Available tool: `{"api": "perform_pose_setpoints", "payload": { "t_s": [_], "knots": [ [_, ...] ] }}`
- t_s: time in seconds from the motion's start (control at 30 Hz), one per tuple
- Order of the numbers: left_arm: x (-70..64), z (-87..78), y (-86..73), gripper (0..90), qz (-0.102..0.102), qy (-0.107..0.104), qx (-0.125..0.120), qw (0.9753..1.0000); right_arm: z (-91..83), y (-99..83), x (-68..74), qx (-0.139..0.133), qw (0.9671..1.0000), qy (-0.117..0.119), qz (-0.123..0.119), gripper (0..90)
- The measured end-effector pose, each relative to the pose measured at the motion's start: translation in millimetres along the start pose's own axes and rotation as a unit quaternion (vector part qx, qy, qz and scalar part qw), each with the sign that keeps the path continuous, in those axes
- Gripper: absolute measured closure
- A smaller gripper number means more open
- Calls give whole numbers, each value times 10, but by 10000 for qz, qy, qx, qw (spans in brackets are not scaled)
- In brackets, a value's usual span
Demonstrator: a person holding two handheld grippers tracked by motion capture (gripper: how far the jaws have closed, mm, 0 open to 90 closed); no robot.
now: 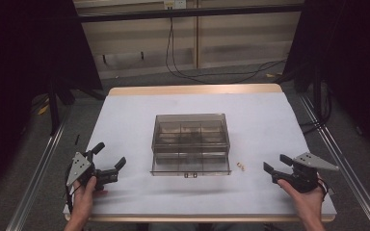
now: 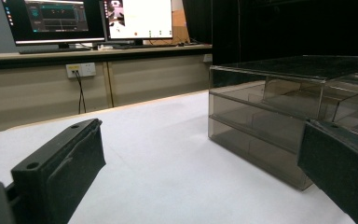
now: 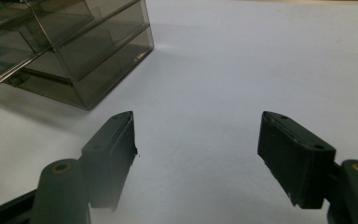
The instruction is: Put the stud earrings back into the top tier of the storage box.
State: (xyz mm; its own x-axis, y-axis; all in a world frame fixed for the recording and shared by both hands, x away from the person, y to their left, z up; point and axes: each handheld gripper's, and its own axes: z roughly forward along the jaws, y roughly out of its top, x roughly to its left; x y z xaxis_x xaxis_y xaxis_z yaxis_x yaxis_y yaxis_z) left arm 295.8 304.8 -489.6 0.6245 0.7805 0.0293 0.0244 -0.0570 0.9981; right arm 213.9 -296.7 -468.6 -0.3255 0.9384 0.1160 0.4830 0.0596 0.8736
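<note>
Table [image 1: 125, 125]: white top with a pale wooden rim along the far edge; it carries everything here, and both of the person's hands come in over its near edge.

Organiser box [image 1: 191, 143]: a smoky, see-through plastic case split into small compartments, standing in the middle of the table, a little nearer the near edge than the far one. Its lid looks closed, and a small latch sits at the middle of its near wall. In the left gripper view it [image 2: 279, 107] stands to the right of the jaws; in the right gripper view its corner [image 3: 74, 56] stands at the upper left.

Left hand-held gripper [image 1: 110, 159]: held low by the near left corner of the table, jaws pointing toward the box and spread wide, grasping nothing. It is well apart from the box. A grey three-cornered plate rides on top of it.

Right hand-held gripper [image 1: 276, 163]: held by the near right corner, jaws pointing left toward the box, released and wide apart with bare table between them. It is apart from the box too.

Small piece [image 1: 242, 166]: a tiny pale object lying on the table just right of the box's near right corner, between the box and the right hand-held gripper, touching neither; too small to tell what it is.
</note>
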Motion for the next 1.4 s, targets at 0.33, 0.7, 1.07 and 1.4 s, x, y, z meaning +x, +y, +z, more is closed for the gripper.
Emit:
{"api": "perform_pose_setpoints", "payload": {
  "t_s": [0.33,0.7,1.07,1.4],
  "knots": [
    [-1,1,0,7,-4,-2,-2,10000,31,13,16,124,9998,158,-42,327],
    [1,1,1,7,18,-15,2,10000,85,167,84,676,9936,902,-96,543],
    [2,0,1,7,19,-12,2,10000,212,279,221,1569,9776,1319,-478,545],
    [1,1,1,7,25,-13,1,10000,329,514,275,2076,9642,1499,-682,579]
  ]
}}
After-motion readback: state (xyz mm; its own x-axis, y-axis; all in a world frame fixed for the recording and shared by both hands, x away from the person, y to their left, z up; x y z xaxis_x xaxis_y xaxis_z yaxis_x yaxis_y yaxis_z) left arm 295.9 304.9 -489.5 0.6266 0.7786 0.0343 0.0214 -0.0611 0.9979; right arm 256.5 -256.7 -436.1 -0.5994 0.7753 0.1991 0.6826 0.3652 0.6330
